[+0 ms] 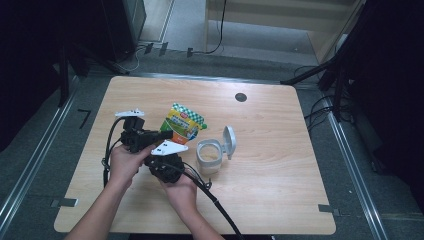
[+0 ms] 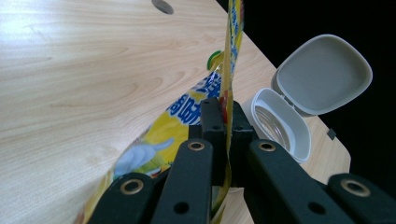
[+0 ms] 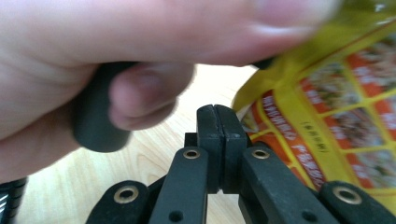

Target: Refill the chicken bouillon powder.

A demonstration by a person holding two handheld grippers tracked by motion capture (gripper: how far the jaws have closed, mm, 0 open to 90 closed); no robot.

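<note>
Our left gripper (image 2: pixel 223 116) clamps the snack pouch (image 1: pixel 183 125) edge; our right gripper (image 3: pixel 217 122) has its jaws pressed together beside the pouch, the left hand (image 3: pixel 116 56) crowding its view. Just beyond stands the open white container (image 1: pixel 210 156) on the wooden table (image 1: pixel 280 175); grey floor behind.

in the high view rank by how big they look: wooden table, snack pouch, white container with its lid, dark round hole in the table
1. Light wooden table
2. Yellow-green printed snack pouch and white flip-lid plastic container: too alike to rank; the pouch is partly hidden by the grippers
3. Dark round hole
</note>
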